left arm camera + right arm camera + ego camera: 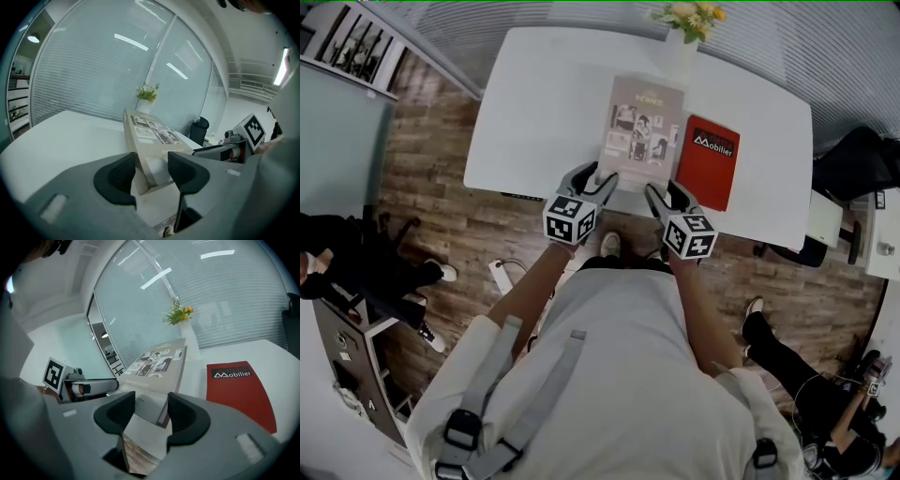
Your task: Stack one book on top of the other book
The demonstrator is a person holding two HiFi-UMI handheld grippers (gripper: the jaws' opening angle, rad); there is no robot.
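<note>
A beige book (642, 131) with photos on its cover lies lengthwise on the white table (534, 103), its near end raised off the tabletop. My left gripper (595, 180) is shut on its near left corner (150, 133). My right gripper (666, 192) is shut on its near right corner (157, 366). Each gripper view shows the thick corner between the pads of my own gripper (152, 171) (152, 411). A red book (710, 159) lies flat just right of the beige one, also seen as the red book (239, 385) beside my right gripper.
A vase of yellow flowers (684, 37) stands at the table's far edge, right behind the beige book. A dark chair (853, 159) sits off the table's right end. People sit at the left and lower right on the wood floor.
</note>
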